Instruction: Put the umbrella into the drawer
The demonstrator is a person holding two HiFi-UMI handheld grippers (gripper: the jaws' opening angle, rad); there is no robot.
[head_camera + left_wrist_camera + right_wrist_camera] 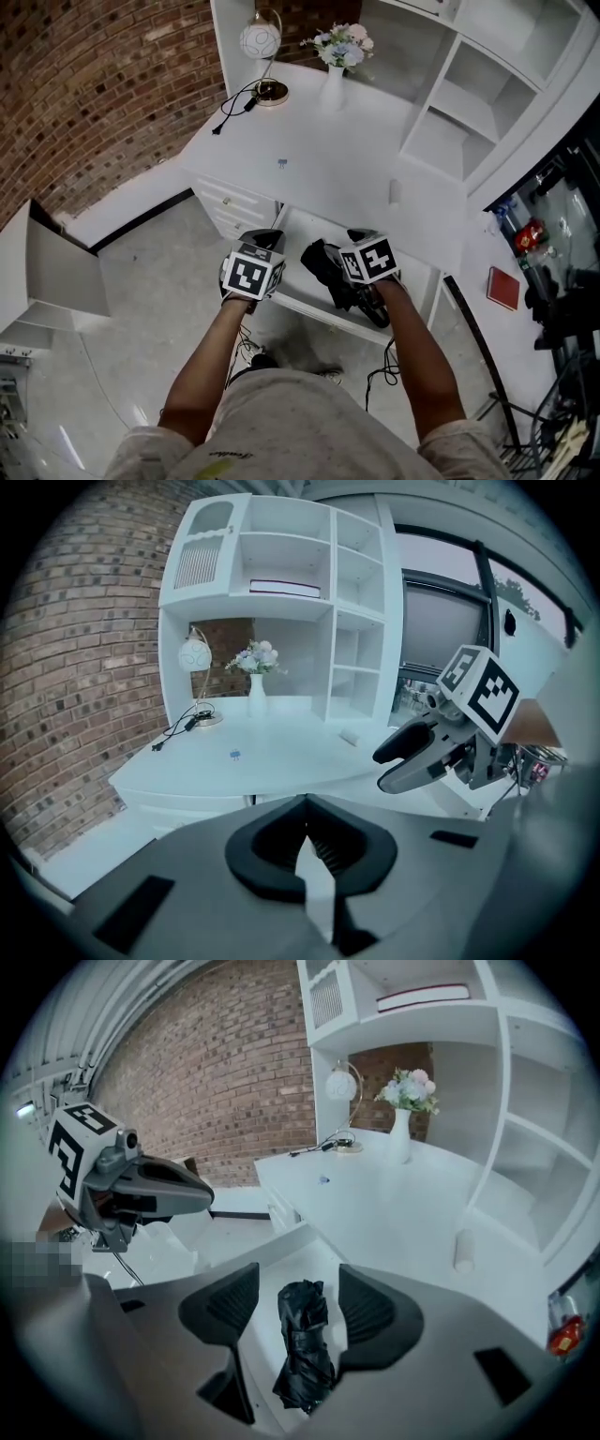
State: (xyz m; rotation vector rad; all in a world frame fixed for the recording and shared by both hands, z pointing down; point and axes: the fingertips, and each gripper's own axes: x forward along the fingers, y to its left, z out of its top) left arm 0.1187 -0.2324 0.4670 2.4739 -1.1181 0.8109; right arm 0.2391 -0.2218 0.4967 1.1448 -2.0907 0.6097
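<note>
The folded black umbrella [305, 1344], the only one in sight, already lies on the floor of the single open drawer [300, 302] under the white desk [328, 155]. Its long axis runs near to far, tilted a little. In the right gripper view it shows in the gap between the jaws but lower down, and neither pad touches it.

The right gripper [298, 1283] stands wide and holds nothing. It hangs over the umbrella and is much the nearer of the two. The left gripper [305, 832] is at the drawer's left end, with its pads closed together on nothing.

With the umbrella inside, what seems left is pushing the drawer's near front away toward the desk. Either gripper is in reach of that edge.

Farther off, the desk carries one lamp [262, 56] and one vase of flowers [336, 70].
</note>
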